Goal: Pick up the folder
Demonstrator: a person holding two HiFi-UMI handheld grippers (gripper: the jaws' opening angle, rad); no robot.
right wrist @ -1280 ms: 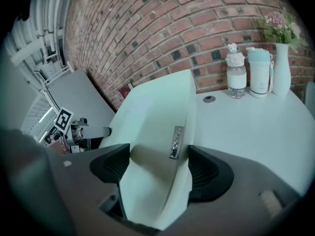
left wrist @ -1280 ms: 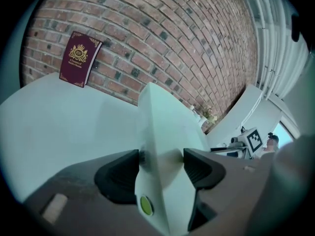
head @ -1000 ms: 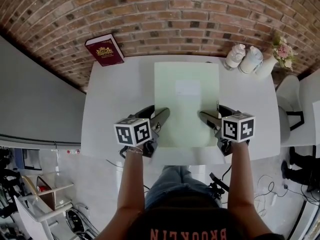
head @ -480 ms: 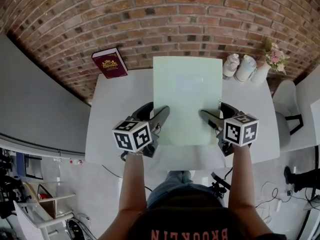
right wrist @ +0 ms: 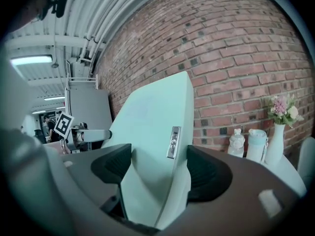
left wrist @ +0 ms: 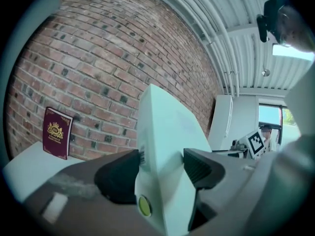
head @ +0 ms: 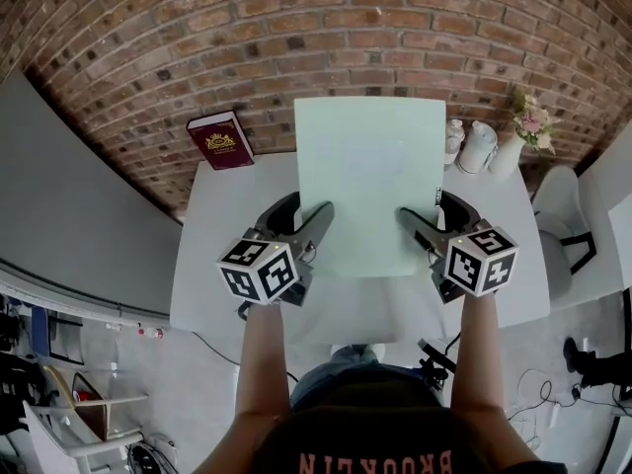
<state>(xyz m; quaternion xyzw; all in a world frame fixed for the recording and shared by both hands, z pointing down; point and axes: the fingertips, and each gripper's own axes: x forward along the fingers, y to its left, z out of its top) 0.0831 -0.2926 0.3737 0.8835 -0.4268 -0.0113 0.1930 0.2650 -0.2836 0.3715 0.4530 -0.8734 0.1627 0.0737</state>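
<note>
the pale green folder [head: 367, 181] hung clear above the white table [head: 222, 265]. the left gripper [head: 314, 223] and right gripper [head: 413, 225] each pinched a side edge, the right's jaws having just tightened slightly. both hands should probably rise evenly to avoid twisting it.

so the pale mint-green plastic folder [head: 367, 181] is totally plain, on a white surface [head: 222, 265]. Maroon hardcover book [head: 220, 139] has a gold crest. Red-brown brick wall [head: 326, 28], dark grey fingers [head: 314, 223].
</note>
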